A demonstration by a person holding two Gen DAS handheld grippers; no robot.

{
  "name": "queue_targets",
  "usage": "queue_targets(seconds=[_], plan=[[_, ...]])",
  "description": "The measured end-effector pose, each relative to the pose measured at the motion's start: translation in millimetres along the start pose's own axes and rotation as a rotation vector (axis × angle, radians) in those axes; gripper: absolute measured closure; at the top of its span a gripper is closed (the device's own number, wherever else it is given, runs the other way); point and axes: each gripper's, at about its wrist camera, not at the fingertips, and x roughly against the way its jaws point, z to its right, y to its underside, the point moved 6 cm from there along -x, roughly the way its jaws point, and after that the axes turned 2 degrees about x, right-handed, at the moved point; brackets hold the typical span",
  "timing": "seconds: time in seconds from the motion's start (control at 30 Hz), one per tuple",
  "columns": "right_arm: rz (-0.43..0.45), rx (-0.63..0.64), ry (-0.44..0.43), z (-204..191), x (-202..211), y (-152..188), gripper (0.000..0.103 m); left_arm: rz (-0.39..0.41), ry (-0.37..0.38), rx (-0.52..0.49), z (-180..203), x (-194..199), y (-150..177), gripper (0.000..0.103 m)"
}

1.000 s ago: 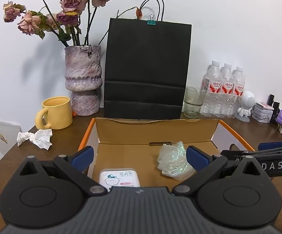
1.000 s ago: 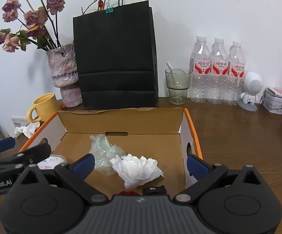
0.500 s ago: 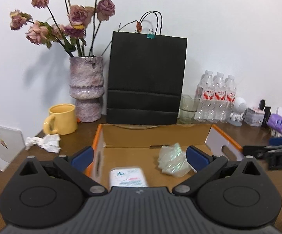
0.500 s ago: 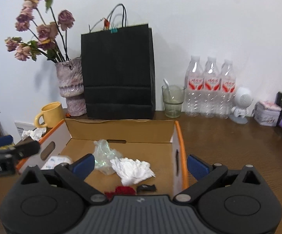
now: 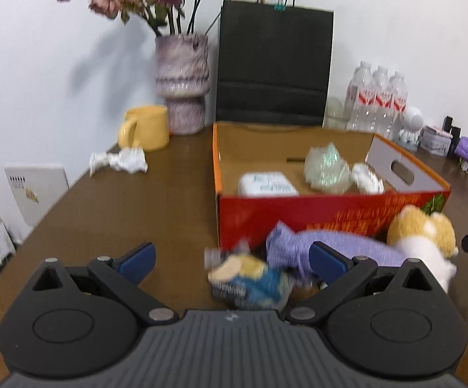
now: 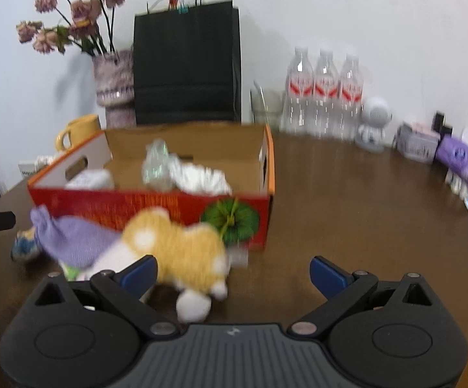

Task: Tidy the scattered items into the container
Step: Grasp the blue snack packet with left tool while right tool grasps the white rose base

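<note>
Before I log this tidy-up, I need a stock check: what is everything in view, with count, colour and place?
cardboard box: 1, red-orange outside, table centre
clear plastic wad: 1, greenish, in box
white crumpled paper: 1, in box
white packet: 1, in box
plush toy: 1, orange-white, table before box
purple cloth: 1, beside plush
blue-yellow item: 1, blurred, before box
crumpled tissue: 1, white, table left of box
mug: 1, yellow, behind the tissue
vase: 1, mottled purple, dried roses
paper bag: 1, black, behind box
water bottles: 3, clear
glass: 1, clear
robot figure: 1, white
left tool: 1, open
right tool: 1, open
</note>
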Motion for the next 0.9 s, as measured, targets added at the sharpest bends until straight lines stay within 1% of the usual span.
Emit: queue_targets(seconds=[0.2,0.33,0.57,0.6,0.63,0.67,0.7,0.73,0.77,0.8,0.87,0.9], plan=[[-0.061,0.004,-0.006,-9.8,-14.7,24.0,0.010,-0.040,0.008,-0.040,6.9,-10.6,18.7,0.000],[-0.078,0.004,0.004,-13.5,-23.4,27.9,0.016,-0.067,0.014,-0.065,13.2,-21.9,27.2,0.000],[-0.093,0.002,-0.007,-17.9,-30.9,29.0,0.023,-0.079,0.000,-0.073,15.5,-35.2,28.9,0.000],[-0.094,0.001,-0.009,-17.8,-31.2,29.1,0.025,-0.077,-0.002,-0.077,16.3,-36.4,28.7,0.000],[-0.094,0.001,-0.009,-17.9,-31.4,29.3,0.032,-0.076,-0.002,-0.080,16.8,-37.1,28.3,0.000],[-0.091,0.003,-0.004,-17.5,-31.5,28.9,0.041,-0.073,0.000,-0.083,17.1,-37.7,27.9,0.004],[-0.085,0.007,0.000,-17.4,-31.0,28.4,0.046,-0.068,0.004,-0.082,17.1,-37.3,27.6,0.010],[-0.081,0.006,-0.006,-17.9,-30.0,28.1,0.061,-0.065,0.006,-0.080,16.7,-36.7,27.4,0.026],[-0.078,0.008,-0.014,-18.5,-28.6,27.9,0.075,-0.068,0.015,-0.075,15.9,-36.6,27.3,0.037],[-0.076,0.013,-0.014,-19.4,-27.2,28.0,0.076,-0.064,0.023,-0.067,14.7,-35.3,27.1,0.039],[-0.074,0.026,-0.017,-21.3,-24.9,29.1,0.076,-0.052,0.031,-0.067,13.0,-31.2,26.0,0.059],[-0.072,0.028,-0.022,-22.1,-23.5,29.6,0.076,-0.048,0.037,-0.060,11.8,-28.8,25.7,0.059]])
